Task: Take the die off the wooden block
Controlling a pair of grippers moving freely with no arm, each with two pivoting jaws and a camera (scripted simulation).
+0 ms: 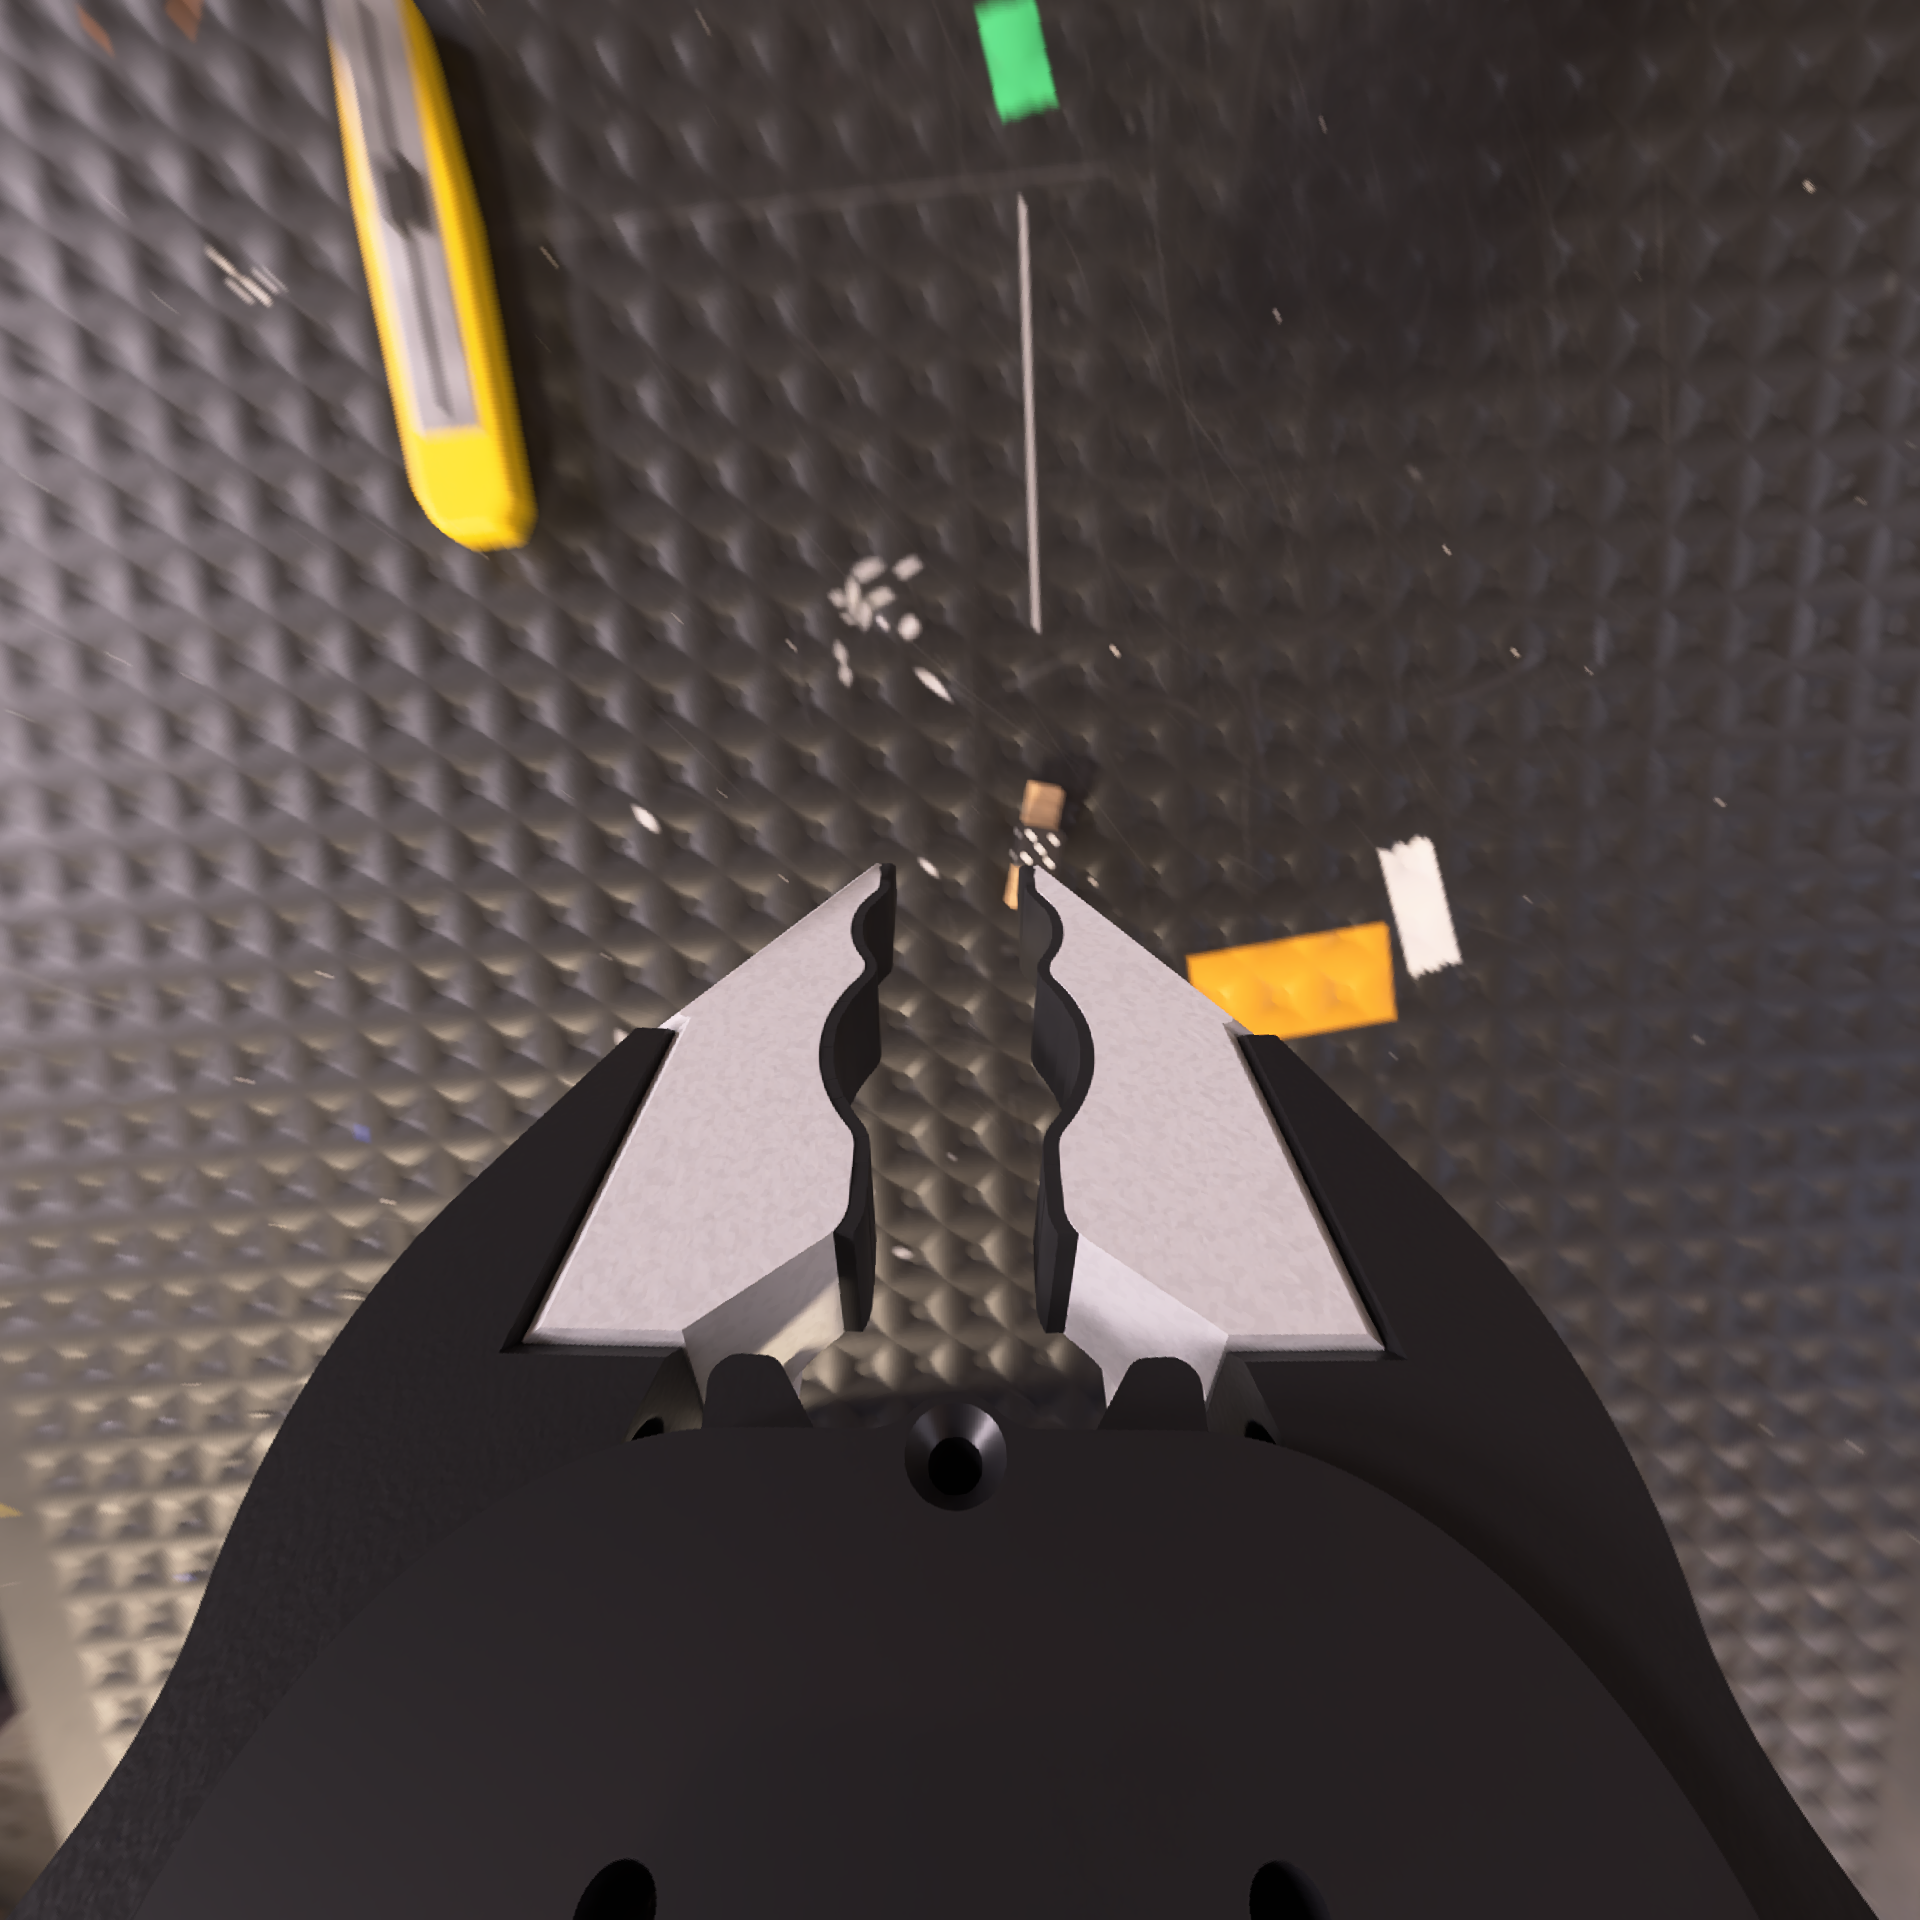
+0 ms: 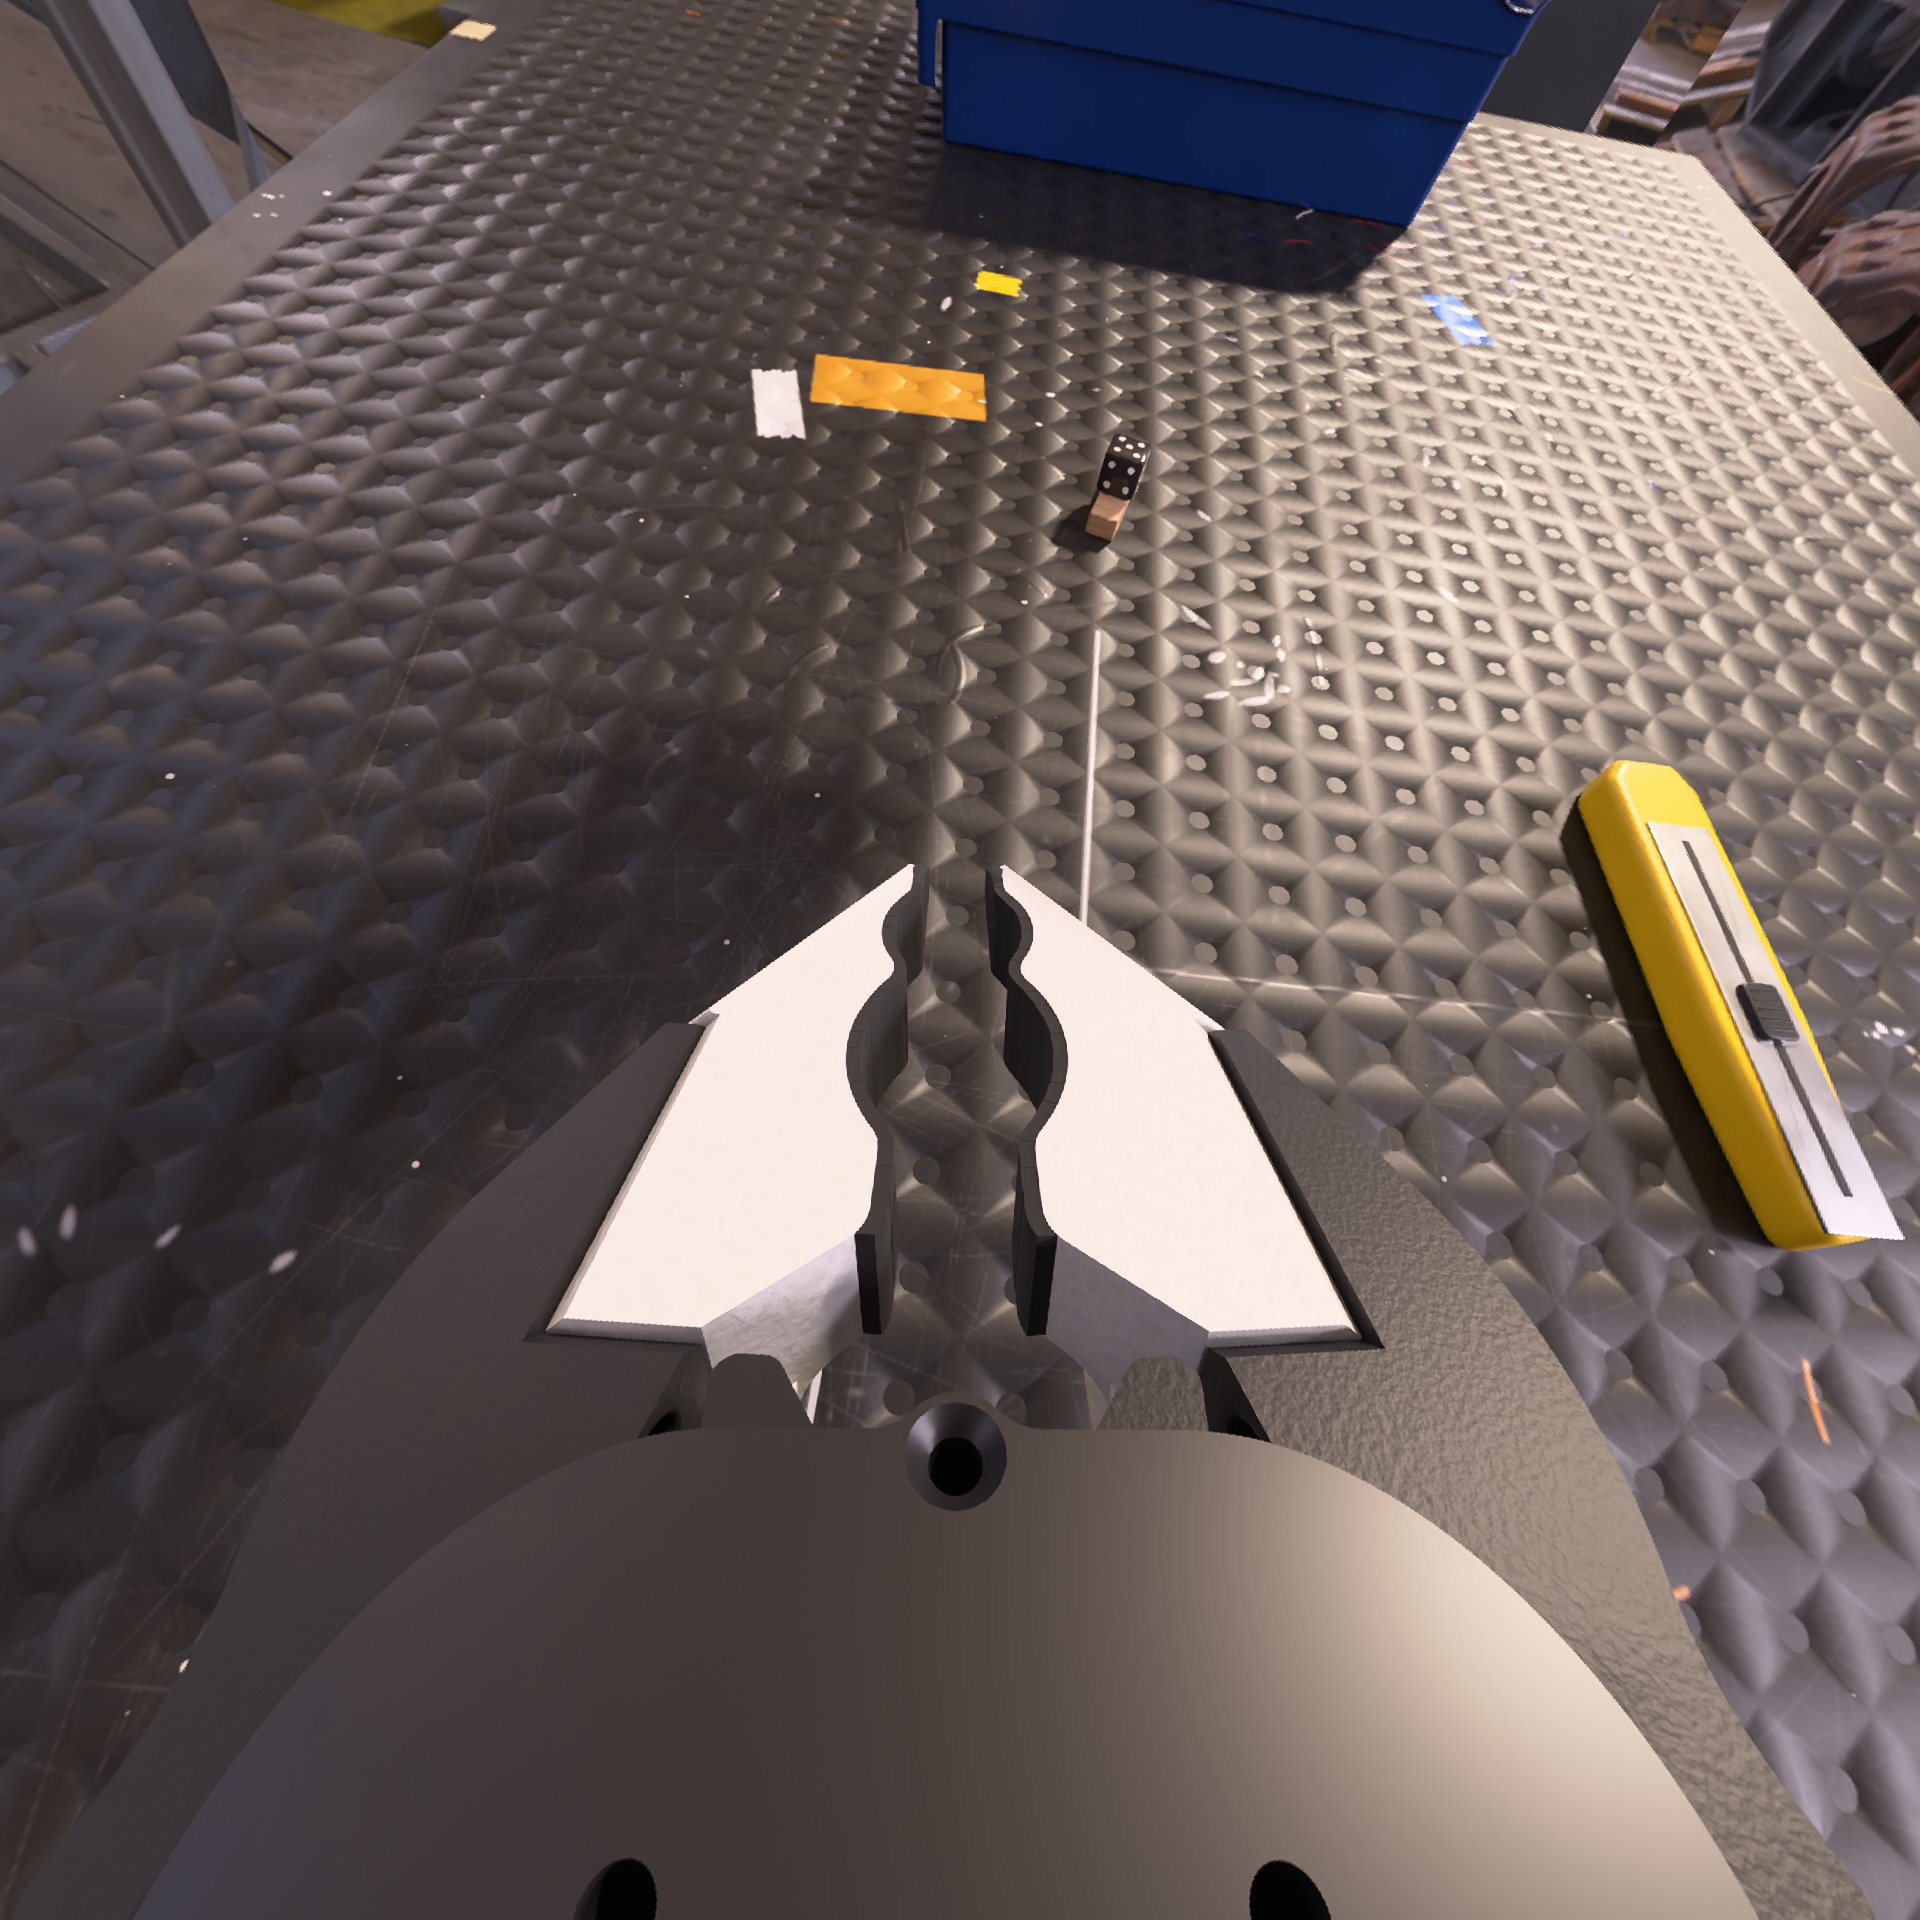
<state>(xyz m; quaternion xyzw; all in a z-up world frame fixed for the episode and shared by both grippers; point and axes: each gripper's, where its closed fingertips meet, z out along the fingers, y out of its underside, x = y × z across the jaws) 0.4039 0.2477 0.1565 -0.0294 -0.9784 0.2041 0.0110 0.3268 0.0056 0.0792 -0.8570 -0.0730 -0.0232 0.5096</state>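
A small black die with white pips (image 2: pixel 1124 464) sits on a small wooden block (image 2: pixel 1107 516) near the middle of the dark studded table (image 2: pixel 468 623). My right gripper (image 2: pixel 956 873) is open and empty, well short of the die and a little to its left. In the left wrist view the die (image 1: pixel 1034 847) shows from above, with the block's wood (image 1: pixel 1042 802) showing beyond it and on its near side. My left gripper (image 1: pixel 958 873) is open and empty above the table, and its right fingertip (image 1: pixel 1039 904) lies just below the die in the picture.
A yellow utility knife (image 2: pixel 1735 1008) lies at the right, and shows at the upper left in the left wrist view (image 1: pixel 431 281). A blue box (image 2: pixel 1195 94) stands at the far edge. Orange (image 2: pixel 899 387) and white (image 2: pixel 777 403) tape patches lie left of the die. A thin white rod (image 2: pixel 1089 769) lies between my right gripper and the block.
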